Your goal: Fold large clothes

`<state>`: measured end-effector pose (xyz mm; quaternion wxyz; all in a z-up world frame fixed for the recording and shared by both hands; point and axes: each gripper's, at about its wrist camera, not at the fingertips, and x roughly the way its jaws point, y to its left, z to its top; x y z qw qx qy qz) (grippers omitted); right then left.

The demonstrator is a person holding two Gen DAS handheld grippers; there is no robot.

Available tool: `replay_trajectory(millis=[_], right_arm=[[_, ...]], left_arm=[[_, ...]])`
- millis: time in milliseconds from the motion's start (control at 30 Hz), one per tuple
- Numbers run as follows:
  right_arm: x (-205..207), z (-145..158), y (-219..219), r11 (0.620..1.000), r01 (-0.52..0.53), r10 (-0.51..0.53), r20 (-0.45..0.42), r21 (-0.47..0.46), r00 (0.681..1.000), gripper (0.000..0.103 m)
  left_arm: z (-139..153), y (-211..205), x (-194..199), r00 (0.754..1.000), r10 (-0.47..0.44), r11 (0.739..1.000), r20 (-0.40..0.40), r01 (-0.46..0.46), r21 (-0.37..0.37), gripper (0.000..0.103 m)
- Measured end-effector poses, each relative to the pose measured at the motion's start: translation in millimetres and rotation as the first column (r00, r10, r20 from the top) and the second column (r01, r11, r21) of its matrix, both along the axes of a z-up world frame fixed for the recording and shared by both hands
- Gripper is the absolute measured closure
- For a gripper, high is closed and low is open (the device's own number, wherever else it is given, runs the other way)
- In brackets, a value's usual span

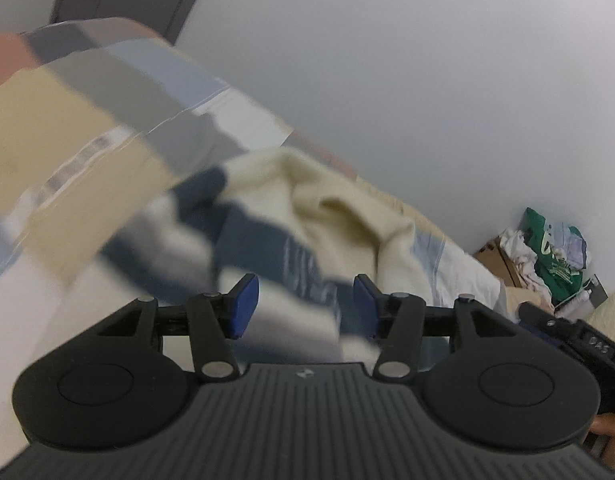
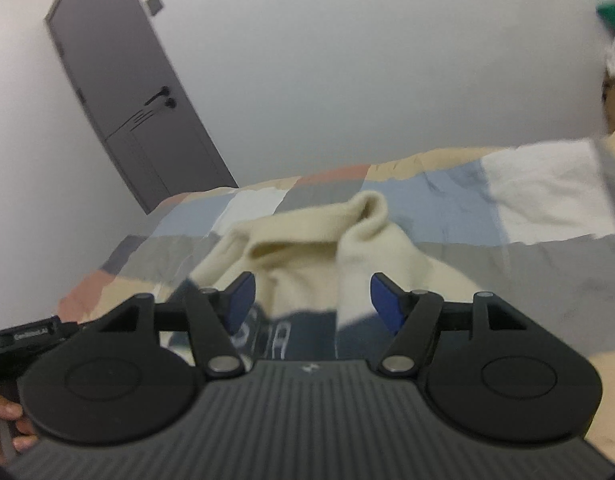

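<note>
**Both grippers free, garment bunched on the bed**

Now, from the left: my left gripper (image 1: 305,306) has its blue fingers (image 1: 245,306) spread with nothing between them; cloth shows only behind the gap. Ahead of it the garment (image 1: 327,216), cream with navy blocks, lies crumpled on the patchwork bed (image 1: 87,128), a cream fold humped up at the middle. My right gripper (image 2: 313,308) is likewise spread and empty, looking over the same garment (image 2: 307,248), whose cream part rises in a ridge just past the fingers (image 2: 385,306).

I judge the step in hand is finding new hold points. To do it well I would pick two matching edges or corners, one per gripper, pinch a single layer each, and pull the cloth flat before folding, keeping the hump from being trapped underneath.

Writing: white print on the navy part is too blurred to read. A green bag (image 1: 555,248) by the far wall carries pale lettering I cannot make out. Small labels on the gripper bodies are illegible too.
</note>
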<state>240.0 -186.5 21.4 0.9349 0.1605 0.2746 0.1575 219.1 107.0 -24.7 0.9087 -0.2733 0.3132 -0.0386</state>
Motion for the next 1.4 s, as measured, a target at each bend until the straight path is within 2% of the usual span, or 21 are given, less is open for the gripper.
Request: replay_trajectory(millis=[67, 100, 233, 333, 467, 533, 667, 767, 867, 933, 1000, 1067, 1100, 1167, 1200, 1267, 1367, 1400], right_arm=[[-35, 4, -1, 0.999, 0.011, -0.010, 0.025, -0.040, 1.000, 0.022], [-50, 4, -2, 0.999, 0.016, -0.014, 0.026, -0.052, 1.000, 0.021], [-103, -11, -8, 0.997, -0.002, 0.004, 0.028, -0.081, 1.000, 0.022], [-129, -32, -13, 0.995, 0.003, -0.005, -0.018, -0.102, 1.000, 0.022], [-139, -61, -20, 0.994, 0.007, -0.021, -0.127, -0.112, 0.992, 0.022], [-140, -74, -24, 0.992, 0.008, -0.031, -0.171, -0.129, 0.985, 0.022], [-141, -94, -26, 0.982, 0.036, -0.078, -0.224, -0.184, 0.971, 0.022], [-140, -103, -18, 0.977, -0.006, -0.049, -0.255, -0.212, 0.966, 0.022], [-145, -111, -5, 0.966, -0.050, -0.022, -0.275, -0.254, 0.961, 0.022], [-149, -117, 6, 0.943, -0.076, -0.017, -0.273, -0.325, 0.962, 0.023], [-152, -120, 13, 0.918, -0.071, -0.032, -0.252, -0.390, 0.967, 0.028], [-151, -121, 13, 0.903, -0.049, -0.061, -0.240, -0.427, 0.969, 0.047], [-150, -120, 9, 0.907, -0.031, -0.076, -0.234, -0.421, 0.969, 0.052], [-148, -117, -3, 0.926, 0.011, -0.106, -0.231, -0.378, 0.967, 0.072], [-145, -115, -6, 0.933, 0.027, -0.116, -0.229, -0.360, 0.966, 0.077], [-140, -111, -8, 0.938, 0.037, -0.123, -0.229, -0.345, 0.966, 0.091], [-133, -99, -9, 0.921, 0.083, -0.163, -0.184, -0.382, 0.969, 0.093], [-130, -96, -12, 0.917, 0.098, -0.177, -0.174, -0.387, 0.969, 0.093]], left_arm=[[-3, 0, -31, 0.999, 0.028, 1.000, -0.022, -0.028, -0.001, 0.045], [-6, 0, -46, 0.999, 0.036, 0.999, -0.023, -0.035, 0.002, 0.045], [-22, -3, -91, 0.996, 0.071, 0.996, -0.055, -0.068, 0.052, 0.044], [-43, 3, -107, 0.986, 0.095, 0.995, -0.136, -0.092, 0.023, 0.044], [-72, 10, -112, 0.960, 0.158, 0.987, -0.230, -0.154, 0.036, 0.044], [-79, 9, -111, 0.958, 0.147, 0.989, -0.246, -0.137, 0.057, 0.044], [-77, -10, -108, 0.970, 0.103, 0.977, -0.220, -0.057, 0.207, 0.044], [-76, -30, -109, 0.975, 0.081, 0.934, -0.209, -0.001, 0.358, 0.043], [-82, -44, -107, 0.972, 0.052, 0.891, -0.229, 0.059, 0.450, 0.042], [-87, -51, -105, 0.971, 0.050, 0.860, -0.236, 0.078, 0.504, 0.042], [-90, -55, -105, 0.970, 0.064, 0.840, -0.235, 0.075, 0.538, 0.042], [-93, -56, -103, 0.970, 0.086, 0.825, -0.229, 0.059, 0.561, 0.042], [-94, -56, -102, 0.970, 0.094, 0.818, -0.226, 0.054, 0.572, 0.042], [-97, -55, -97, 0.968, 0.109, 0.806, -0.225, 0.046, 0.590, 0.057], [-98, -54, -96, 0.967, 0.120, 0.802, -0.223, 0.038, 0.596, 0.060], [-97, -48, -92, 0.968, 0.129, 0.813, -0.214, 0.020, 0.582, 0.071], [-94, -42, -93, 0.973, 0.138, 0.829, -0.186, -0.010, 0.559, 0.084], [-92, -41, -94, 0.975, 0.142, 0.829, -0.168, -0.025, 0.559, 0.085]])
